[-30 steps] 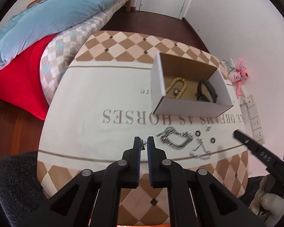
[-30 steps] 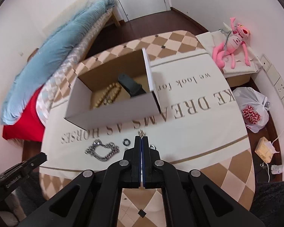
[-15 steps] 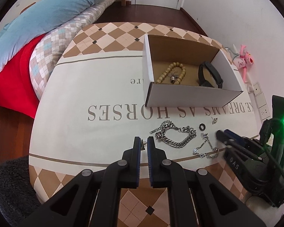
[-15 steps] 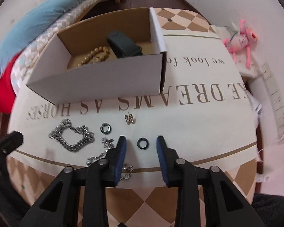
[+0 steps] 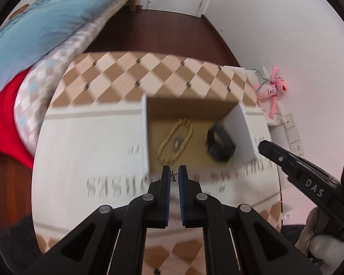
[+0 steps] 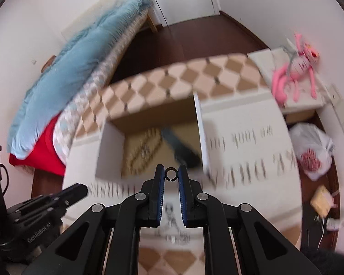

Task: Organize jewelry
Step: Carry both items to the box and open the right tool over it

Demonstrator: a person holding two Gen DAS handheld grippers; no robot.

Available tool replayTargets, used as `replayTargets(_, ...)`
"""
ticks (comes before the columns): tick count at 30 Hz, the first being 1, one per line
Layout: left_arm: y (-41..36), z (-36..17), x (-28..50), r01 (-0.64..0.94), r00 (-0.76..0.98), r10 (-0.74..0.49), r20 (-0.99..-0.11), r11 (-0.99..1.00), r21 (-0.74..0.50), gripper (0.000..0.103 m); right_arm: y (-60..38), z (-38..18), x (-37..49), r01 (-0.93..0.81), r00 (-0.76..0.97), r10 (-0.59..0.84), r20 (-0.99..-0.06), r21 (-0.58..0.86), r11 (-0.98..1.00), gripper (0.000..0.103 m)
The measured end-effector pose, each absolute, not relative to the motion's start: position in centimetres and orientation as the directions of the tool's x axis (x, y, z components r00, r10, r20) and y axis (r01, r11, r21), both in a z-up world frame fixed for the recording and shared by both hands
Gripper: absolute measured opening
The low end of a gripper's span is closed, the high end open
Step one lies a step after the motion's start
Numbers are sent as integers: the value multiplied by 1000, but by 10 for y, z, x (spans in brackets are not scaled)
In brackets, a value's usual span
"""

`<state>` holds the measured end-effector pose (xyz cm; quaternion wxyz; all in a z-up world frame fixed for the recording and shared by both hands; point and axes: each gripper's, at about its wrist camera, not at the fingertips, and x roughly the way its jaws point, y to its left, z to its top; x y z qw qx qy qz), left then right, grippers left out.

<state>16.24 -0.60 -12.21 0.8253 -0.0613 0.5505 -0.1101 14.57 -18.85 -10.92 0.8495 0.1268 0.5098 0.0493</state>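
Note:
My left gripper (image 5: 174, 174) is shut on a small silver earring (image 5: 172, 176) and hangs at the near rim of the open cardboard box (image 5: 146, 137). The box holds a tan bead bracelet (image 5: 174, 141) and a black band (image 5: 220, 144). My right gripper (image 6: 171, 173) is shut on a small black ring (image 6: 171, 174), just before the box's (image 6: 109, 151) front wall. The bead bracelet (image 6: 144, 151) and black band (image 6: 181, 146) show inside it. A silver chain (image 6: 172, 215) lies on the tablecloth below my right gripper. The right gripper's tip (image 5: 270, 149) also shows in the left wrist view.
The table has a cream cloth (image 5: 84, 151) with printed words and a checked border. A bed with a blue quilt (image 5: 45, 25) stands to the left. A pink plush toy (image 6: 293, 73) and a plastic bag (image 6: 312, 151) lie to the right. The left gripper body (image 6: 41, 208) sits at lower left.
My right gripper has closed on the black ring and lifted it toward the box. My left gripper has moved forward with the earring to the box's near edge. Both views are motion-blurred.

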Motion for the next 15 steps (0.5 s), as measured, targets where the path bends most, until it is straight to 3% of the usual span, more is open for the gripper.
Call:
replayTargets(10, -20, -152, 262, 119, 230, -179, -957, 981, -155, 7, -184, -130, 237, 22, 336, 163, -928, 180, 983, 14)
replayTargets(12, -19, -152, 269, 110, 224, -167, -960, 983, -145, 10, -187, -133, 242, 28, 318, 158, -935, 176, 984, 18)
replayTargets(13, -19, -150, 271, 109, 226, -157, -961, 985, -135, 12, -188, -133, 242, 27, 318, 158, -935, 175, 984, 25)
replayTargets(15, -17, -142, 272, 107, 253, -144, -957, 987, -120, 39, -190, -130, 242, 26, 327, 142, -934, 160, 987, 35)
